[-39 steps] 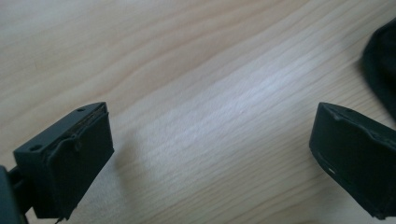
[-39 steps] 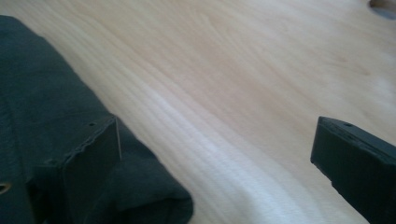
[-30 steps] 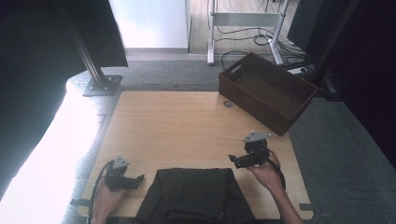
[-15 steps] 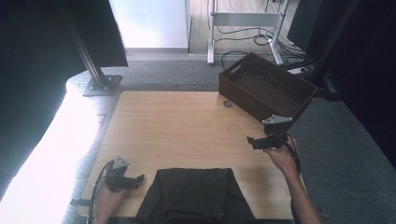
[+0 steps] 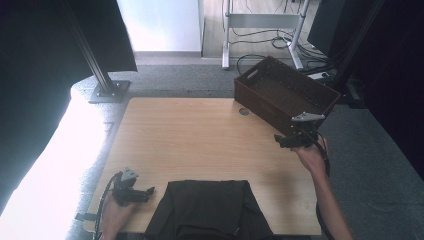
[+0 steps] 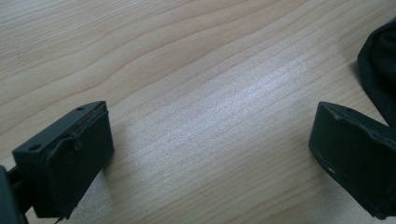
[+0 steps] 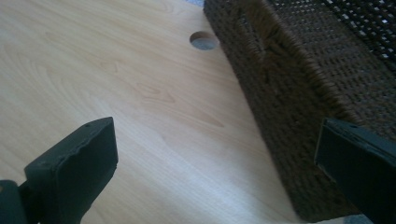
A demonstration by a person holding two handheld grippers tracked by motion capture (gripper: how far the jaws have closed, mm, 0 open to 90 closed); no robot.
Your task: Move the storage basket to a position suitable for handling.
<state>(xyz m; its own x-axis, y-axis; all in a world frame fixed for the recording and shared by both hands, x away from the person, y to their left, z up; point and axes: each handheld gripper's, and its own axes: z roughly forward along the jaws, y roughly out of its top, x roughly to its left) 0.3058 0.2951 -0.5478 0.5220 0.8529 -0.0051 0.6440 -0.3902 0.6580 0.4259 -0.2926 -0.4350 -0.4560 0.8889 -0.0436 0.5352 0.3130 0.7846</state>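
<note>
The wooden table [image 5: 200,145] stretches out pale and mostly bare, and on its far right corner sits the dark woven basket [image 5: 282,97], angled, part of it hanging past the table's edge. At the near edge, in the middle, lies the black cloth [image 5: 207,207], bunched and apparently untouched.

Now the action: the right gripper [image 5: 290,141] has travelled! A second ago it hovered just beside the cloth's right corner; half a second ago it was partway out; now it is right up against the basket's near wall. Its own camera confirms it: jaws spread wide, nothing between them, the basket's woven side [image 7: 299,107] looming close, with one jaw in front of the weave, and the cable hole [image 7: 204,40] in the tabletop beyond.

The left gripper [image 5: 142,192] has not budged, low on the table just left of the cloth. Its jaws gape apart too, bare wood between them, and the cloth's edge [image 6: 380,60] pokes in beside one jaw.

My read: the right hand is going for the basket, likely to grab its wall and drag it closer, while the left waits by the cloth.
</note>
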